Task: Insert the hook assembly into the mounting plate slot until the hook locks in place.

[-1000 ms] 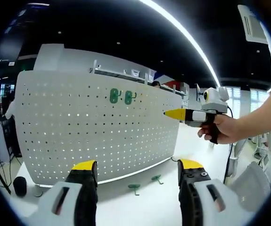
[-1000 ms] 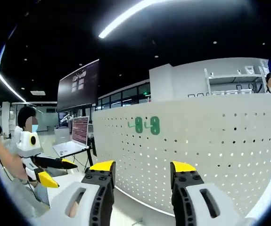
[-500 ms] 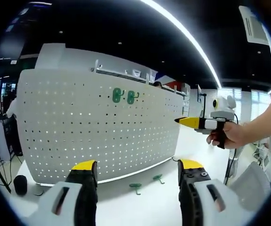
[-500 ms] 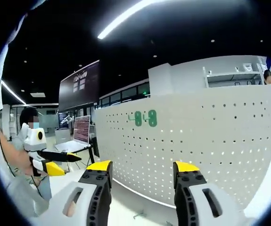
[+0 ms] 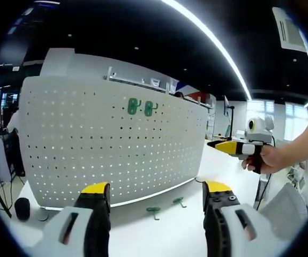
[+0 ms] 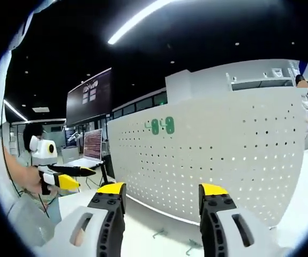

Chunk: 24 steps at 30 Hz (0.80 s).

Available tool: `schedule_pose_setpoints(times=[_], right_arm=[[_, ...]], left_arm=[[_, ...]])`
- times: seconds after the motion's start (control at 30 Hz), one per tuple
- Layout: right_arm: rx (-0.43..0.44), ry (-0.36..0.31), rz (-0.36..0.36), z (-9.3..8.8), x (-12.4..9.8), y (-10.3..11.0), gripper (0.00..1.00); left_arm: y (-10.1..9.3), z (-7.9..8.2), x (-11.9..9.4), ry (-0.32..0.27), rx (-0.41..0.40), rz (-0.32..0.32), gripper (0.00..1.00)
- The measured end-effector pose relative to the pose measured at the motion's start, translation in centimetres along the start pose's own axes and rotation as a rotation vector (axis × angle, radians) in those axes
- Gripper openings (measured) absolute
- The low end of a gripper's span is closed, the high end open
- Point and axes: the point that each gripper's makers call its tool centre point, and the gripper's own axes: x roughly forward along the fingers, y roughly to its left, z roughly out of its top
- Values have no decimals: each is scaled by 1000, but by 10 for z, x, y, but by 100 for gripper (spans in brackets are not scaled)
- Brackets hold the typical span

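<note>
A white perforated mounting plate (image 5: 111, 150) stands upright on the white table, with two green hooks (image 5: 133, 106) (image 5: 149, 108) hung side by side near its top. Two more green hooks (image 5: 153, 212) (image 5: 179, 202) lie loose on the table at its foot. My left gripper (image 5: 156, 193) is open and empty, well short of the plate. In the right gripper view the plate (image 6: 223, 155) carries the same hung hooks (image 6: 155, 127) (image 6: 168, 125), with loose hooks (image 6: 159, 233) (image 6: 192, 245) below. My right gripper (image 6: 162, 194) is open and holds nothing.
A hand (image 5: 274, 159) holds the right gripper (image 5: 234, 147) in the air to the right of the plate. The left gripper (image 6: 62, 175) shows far left in the right gripper view. A laptop (image 6: 92, 147) and a dark wall screen (image 6: 89, 96) stand behind the plate's left end.
The right gripper has pulled back from the plate, moving right and slightly down in the left gripper view. The loose hooks on the table have come into the right gripper view.
</note>
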Motion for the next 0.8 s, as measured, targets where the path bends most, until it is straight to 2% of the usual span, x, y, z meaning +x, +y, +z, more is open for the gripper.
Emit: schedule_pose_setpoints(times=[0.57,0.8], right_arm=[[17,30,-26,-21,-20,4,55],[37,30,-33,-27,-28,5,55]], left_arm=[[5,-8,-5,18,4,7,73],[3,-12,-7,30,11,-11,75]])
